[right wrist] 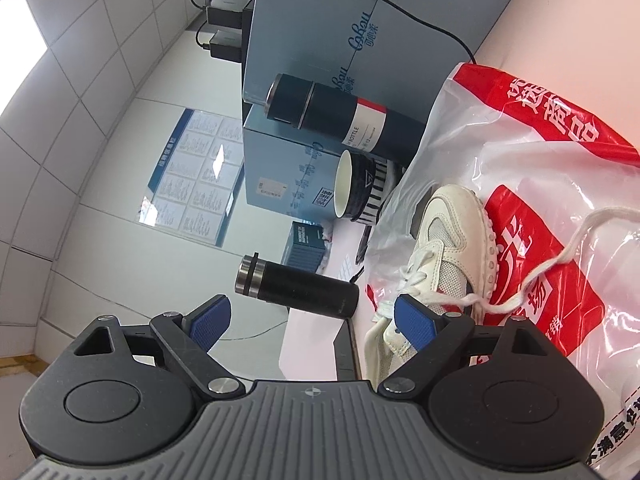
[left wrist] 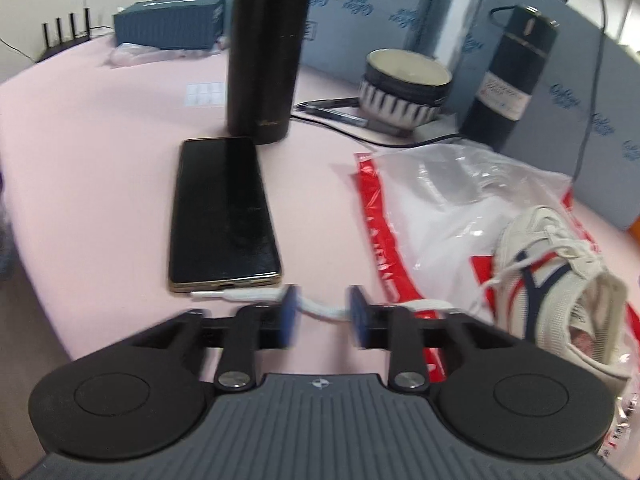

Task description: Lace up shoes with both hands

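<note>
A white sneaker (left wrist: pixel 560 280) with navy and red stripes lies on a red-and-white plastic bag (left wrist: pixel 432 208) at the right. Its loose white lace (left wrist: pixel 494 280) trails toward my left gripper (left wrist: pixel 324 316). That gripper is open and low over the pink table, left of the shoe. A white cord (left wrist: pixel 320 311) crosses the gap between its blue pads, untouched by either pad. In the tilted right wrist view, my right gripper (right wrist: pixel 312 320) is wide open with nothing between its fingers. One of its pads (right wrist: pixel 416 322) is just beside the sneaker (right wrist: pixel 452 236), near the eyelets. A long lace end (right wrist: pixel 560 258) lies over the bag.
A black phone (left wrist: pixel 224 212) lies on the pink table (left wrist: pixel 100 160) just ahead of my left gripper. Behind it stands a tall black flask (left wrist: pixel 264 48). A striped bowl (left wrist: pixel 404 92), pens, a dark bottle (left wrist: pixel 508 80) and blue boxes (left wrist: pixel 592 120) line the back right.
</note>
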`<act>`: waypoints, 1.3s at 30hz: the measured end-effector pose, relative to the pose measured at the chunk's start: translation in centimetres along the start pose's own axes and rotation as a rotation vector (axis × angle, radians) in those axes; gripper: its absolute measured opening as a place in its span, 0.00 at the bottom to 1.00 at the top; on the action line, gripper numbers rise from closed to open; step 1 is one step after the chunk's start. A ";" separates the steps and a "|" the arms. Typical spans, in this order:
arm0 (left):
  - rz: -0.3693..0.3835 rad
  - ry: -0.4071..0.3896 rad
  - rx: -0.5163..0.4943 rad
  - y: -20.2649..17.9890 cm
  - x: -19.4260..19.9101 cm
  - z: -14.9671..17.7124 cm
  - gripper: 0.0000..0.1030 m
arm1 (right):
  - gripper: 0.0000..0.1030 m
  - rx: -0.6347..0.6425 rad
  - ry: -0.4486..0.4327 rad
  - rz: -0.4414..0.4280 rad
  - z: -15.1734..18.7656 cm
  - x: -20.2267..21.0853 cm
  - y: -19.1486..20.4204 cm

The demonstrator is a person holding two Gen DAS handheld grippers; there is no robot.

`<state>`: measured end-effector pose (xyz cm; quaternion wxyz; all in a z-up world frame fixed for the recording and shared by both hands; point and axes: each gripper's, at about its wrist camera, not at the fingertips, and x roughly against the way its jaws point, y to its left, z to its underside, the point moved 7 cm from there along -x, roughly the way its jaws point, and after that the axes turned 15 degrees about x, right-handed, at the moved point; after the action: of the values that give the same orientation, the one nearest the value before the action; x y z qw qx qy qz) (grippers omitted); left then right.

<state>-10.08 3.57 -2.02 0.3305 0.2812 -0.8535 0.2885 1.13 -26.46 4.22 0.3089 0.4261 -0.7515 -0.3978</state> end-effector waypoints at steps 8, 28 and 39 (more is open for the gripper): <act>-0.096 -0.024 -0.005 0.1 -1.1 0.3 0.54 | 0.86 -0.008 -0.018 0.022 0.0 0.3 -0.6; 0.433 -0.125 -0.331 -9.5 2.4 -4.2 0.10 | 0.86 -0.014 -0.047 0.045 -0.4 1.0 -1.2; 0.275 -0.007 -0.346 -8.8 -3.5 -3.6 0.44 | 0.86 0.018 -0.047 0.121 -0.4 1.1 -2.2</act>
<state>-0.63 1.06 0.34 0.3284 0.1020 -0.9218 0.1790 1.84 -28.28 2.61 0.3107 0.3729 -0.7866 -0.3816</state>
